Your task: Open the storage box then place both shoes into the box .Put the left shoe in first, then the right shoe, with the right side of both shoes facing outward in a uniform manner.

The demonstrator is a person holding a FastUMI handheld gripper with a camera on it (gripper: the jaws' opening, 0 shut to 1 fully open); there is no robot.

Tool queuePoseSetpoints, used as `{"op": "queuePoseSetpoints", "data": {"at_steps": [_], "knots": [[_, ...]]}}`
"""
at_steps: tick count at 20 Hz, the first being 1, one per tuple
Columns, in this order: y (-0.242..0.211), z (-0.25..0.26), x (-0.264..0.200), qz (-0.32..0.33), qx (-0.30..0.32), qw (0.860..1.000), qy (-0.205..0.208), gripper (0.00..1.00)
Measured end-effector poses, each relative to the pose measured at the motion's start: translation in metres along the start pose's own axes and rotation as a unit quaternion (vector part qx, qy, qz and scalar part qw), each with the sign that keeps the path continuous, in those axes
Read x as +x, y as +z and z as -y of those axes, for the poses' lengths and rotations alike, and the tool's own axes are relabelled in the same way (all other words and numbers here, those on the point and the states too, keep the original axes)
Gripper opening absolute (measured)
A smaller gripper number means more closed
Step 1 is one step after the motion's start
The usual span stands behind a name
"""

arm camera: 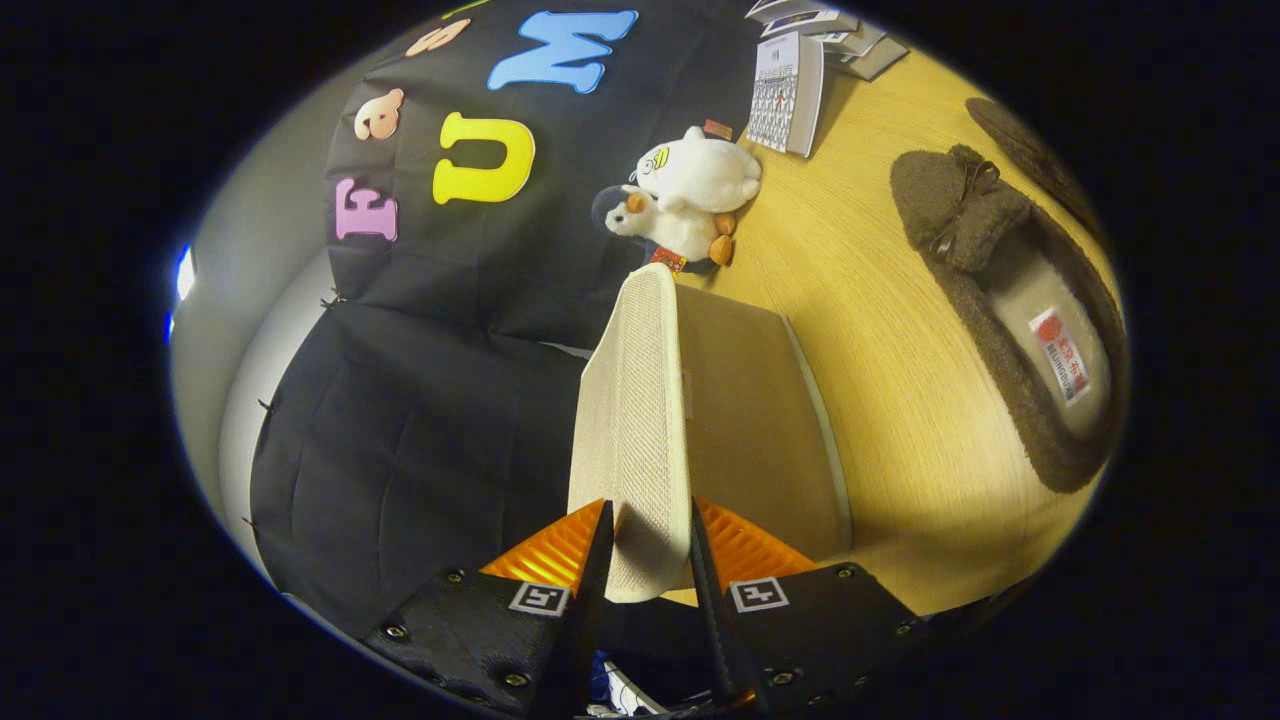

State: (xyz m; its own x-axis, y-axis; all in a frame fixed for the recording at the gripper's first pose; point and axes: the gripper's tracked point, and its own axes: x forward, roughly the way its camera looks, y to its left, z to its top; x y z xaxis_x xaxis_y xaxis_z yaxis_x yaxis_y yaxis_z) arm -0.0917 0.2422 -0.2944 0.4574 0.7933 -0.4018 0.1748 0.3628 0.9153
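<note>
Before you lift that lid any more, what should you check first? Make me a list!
1. Gripper holds the lid: ok, both fingers press on its edge.
2. Lid is lifted off the storage box: ok, it stands up on edge.
3. Inside of the box is free for a shoe: cannot tell, the inside is hidden.
4. A shoe is ready nearby: ok, a brown slipper lies on the table beside the box.
5. Second shoe is ready: cannot tell, just a dark edge shows beyond the slipper.
6. Plush toys are out of the way: ok, they sit beyond the box.
</note>
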Motion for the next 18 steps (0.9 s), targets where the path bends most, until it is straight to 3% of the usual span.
{"op": "queuePoseSetpoints", "data": {"at_steps": [3, 6, 8, 9, 15, 18], "knots": [[-0.004, -0.003, 0.001, -0.008, 0.009, 1.000, 0.011, 0.44], [0.001, -0.012, 0.005, 0.003, 0.067, 0.996, 0.055, 0.44], [0.015, -0.004, 0.005, 0.033, 0.142, 0.987, 0.063, 0.11], [0.012, -0.004, 0.005, 0.029, 0.148, 0.986, 0.064, 0.12], [0.006, -0.039, 0.001, 0.021, 0.038, 0.995, 0.089, 0.13], [0.003, -0.040, 0.002, 0.012, -0.007, 0.998, 0.056, 0.13]]}}
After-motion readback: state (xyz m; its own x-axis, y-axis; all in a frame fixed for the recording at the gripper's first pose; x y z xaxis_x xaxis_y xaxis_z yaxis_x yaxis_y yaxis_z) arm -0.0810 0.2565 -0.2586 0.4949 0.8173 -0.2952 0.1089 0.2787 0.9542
